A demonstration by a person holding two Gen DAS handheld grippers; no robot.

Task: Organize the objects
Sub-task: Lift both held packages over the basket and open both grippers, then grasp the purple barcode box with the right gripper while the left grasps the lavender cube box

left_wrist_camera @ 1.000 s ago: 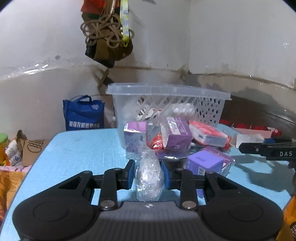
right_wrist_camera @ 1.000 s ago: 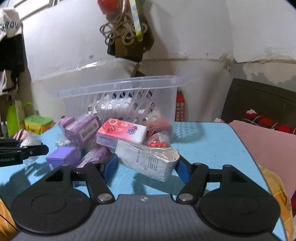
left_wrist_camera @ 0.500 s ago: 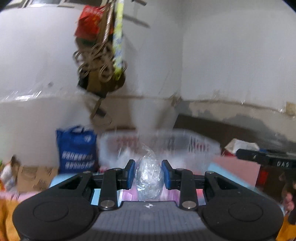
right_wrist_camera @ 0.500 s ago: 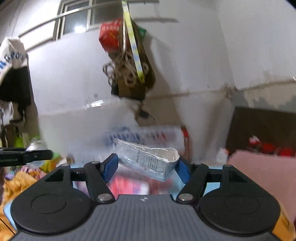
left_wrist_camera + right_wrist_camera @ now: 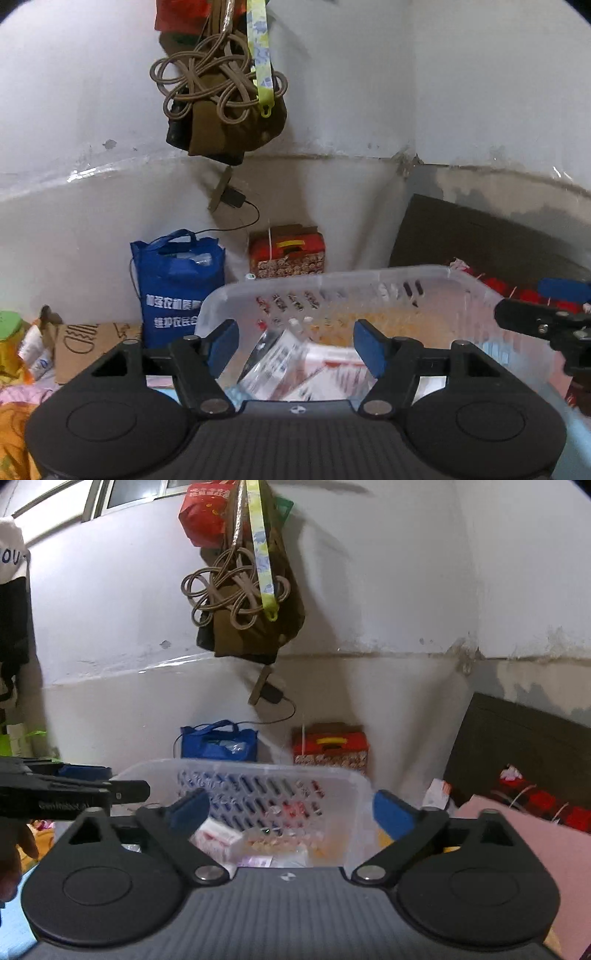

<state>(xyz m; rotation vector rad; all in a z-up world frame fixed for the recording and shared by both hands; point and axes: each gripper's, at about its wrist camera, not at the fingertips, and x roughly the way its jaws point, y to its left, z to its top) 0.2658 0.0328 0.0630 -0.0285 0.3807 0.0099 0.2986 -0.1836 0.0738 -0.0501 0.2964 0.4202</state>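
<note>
**Both hand-held grippers spread over the basket**

The left hand-held gripper [image 5: 295, 345] sat at lower centre of the left wrist view, level and pointing forward, its blue-padded fingers [image 5: 222, 346] spread wide with nothing between them. It hung over the near rim of the translucent white plastic basket with perforated walls [image 5: 332, 278]. Inside the basket, seen in the gap between the fingers, lay a clear-wrapped white packet with dark print [image 5: 275, 360], tilted, beside blurred red-and-white packs [image 5: 332, 373].

The right hand-held gripper [image 5: 291, 810] was likewise released, jaws wide apart and holding nothing, at lower centre of its own view above the same basket [image 5: 236, 766]. A red-and-white pack [image 5: 218, 836] lay on the basket floor just right of its left finger. From the left edge of that frame the other gripper's black finger reached in, close to the basket's left corner.

A strip of light blue worktop [image 5: 576, 424] showed at the lower right of the left wrist view. Beyond the basket's far rim stood a blue fabric tote bag with white lettering [image 5: 177, 284] and a red patterned carton [image 5: 287, 251] against the white wall; open air lay above the basket up to the coiled tan rope [image 5: 218, 86] hanging at upper centre.
</note>
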